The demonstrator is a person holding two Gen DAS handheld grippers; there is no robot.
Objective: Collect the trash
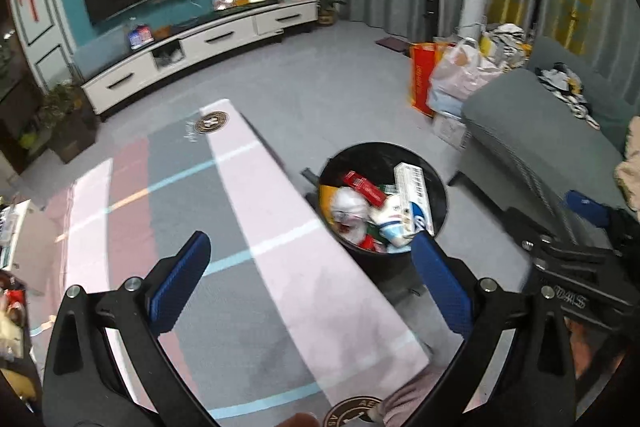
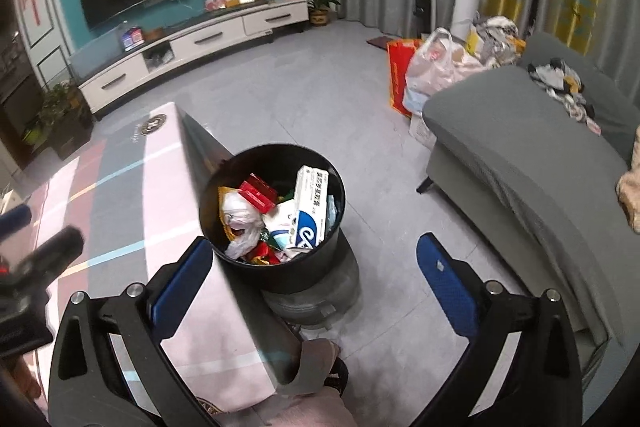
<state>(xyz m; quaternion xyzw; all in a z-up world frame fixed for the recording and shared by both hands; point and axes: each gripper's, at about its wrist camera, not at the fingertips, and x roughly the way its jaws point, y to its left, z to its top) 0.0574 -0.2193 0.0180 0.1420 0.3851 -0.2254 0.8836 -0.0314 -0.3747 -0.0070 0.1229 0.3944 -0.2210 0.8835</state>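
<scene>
A black round trash bin (image 1: 438, 187) (image 2: 320, 267) stands on the floor beside the table's right edge. It holds several pieces of trash: a white and blue box (image 2: 312, 207), a red box (image 2: 258, 191), and crumpled white plastic (image 2: 240, 215). My left gripper (image 1: 310, 243) is open and empty above the table's striped cloth, left of the bin. My right gripper (image 2: 316, 247) is open and empty, hovering just over the bin's near side. The right gripper's body shows at the right edge of the left wrist view (image 1: 576, 267).
The table with a pink and grey striped cloth (image 1: 224, 227) (image 2: 132, 195) fills the left. A grey sofa (image 2: 532, 163) stands to the right, with bags (image 2: 432, 67) behind it. A TV stand (image 1: 200, 47) lines the far wall. The bin sits on a grey base (image 2: 320, 303).
</scene>
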